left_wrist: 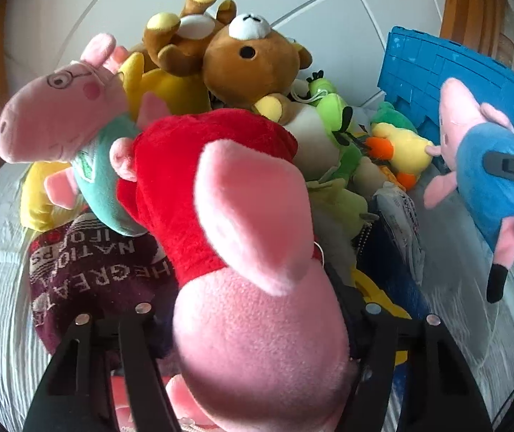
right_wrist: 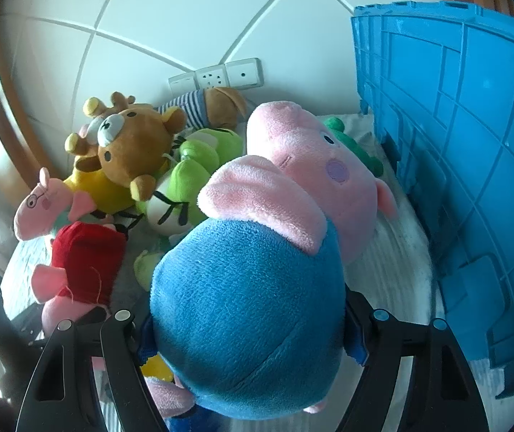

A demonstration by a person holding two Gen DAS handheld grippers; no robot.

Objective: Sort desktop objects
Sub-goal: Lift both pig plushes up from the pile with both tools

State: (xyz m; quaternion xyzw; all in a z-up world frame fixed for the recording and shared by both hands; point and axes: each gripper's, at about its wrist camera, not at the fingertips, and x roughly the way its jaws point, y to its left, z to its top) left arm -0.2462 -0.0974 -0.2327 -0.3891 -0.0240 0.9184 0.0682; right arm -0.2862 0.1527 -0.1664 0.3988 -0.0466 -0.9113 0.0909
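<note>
My left gripper [left_wrist: 257,309] is shut on a pink pig plush in a red dress [left_wrist: 220,194], held above the toy pile. It also shows in the right wrist view [right_wrist: 84,255] at lower left. My right gripper [right_wrist: 249,316] is shut on a pink pig plush in a blue shirt [right_wrist: 257,288], held near the blue crate [right_wrist: 473,144]. That pig also shows in the left wrist view [left_wrist: 491,180], with the right gripper's finger [left_wrist: 509,167] on it.
A pile of plush toys lies against the white tiled wall: a brown bear [left_wrist: 253,61], a pig with glasses [left_wrist: 58,115], a green frog [right_wrist: 192,180], a yellow duck [left_wrist: 401,151]. A maroon knitted cloth [left_wrist: 87,273] lies at left. Wall sockets [right_wrist: 217,75] sit behind.
</note>
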